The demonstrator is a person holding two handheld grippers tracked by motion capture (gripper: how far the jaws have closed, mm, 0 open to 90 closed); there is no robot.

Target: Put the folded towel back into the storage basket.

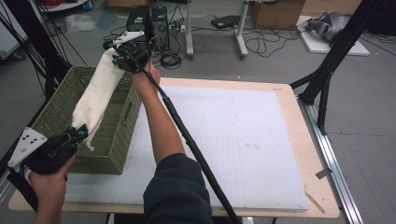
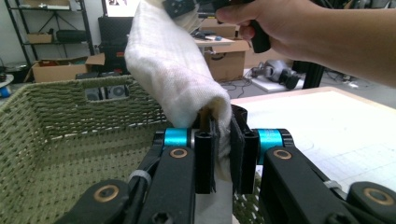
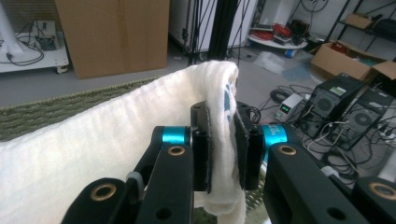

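A cream-white cloth (image 1: 98, 95) hangs stretched lengthwise above the green woven basket (image 1: 56, 112) at the table's left. My left gripper (image 1: 80, 132) is shut on the cloth's near end, just over the basket's near rim. In the left gripper view the cloth (image 2: 173, 70) is pinched between the left gripper (image 2: 223, 154) pads and rises toward the other hand. My right gripper (image 1: 122, 56) is shut on the far end, above the basket's far corner. The right gripper view has the cloth (image 3: 93, 149) folded over the right gripper (image 3: 223, 149) and trailing away to the left.
The basket (image 2: 60, 135) looks hollow inside with a handle slot in its far wall. A white mat (image 1: 233, 140) covers the wooden table (image 1: 310, 154) right of the basket. A black cable (image 1: 196, 154) trails from the right gripper across the mat. Black frame legs (image 1: 322, 79) stand at the far right.
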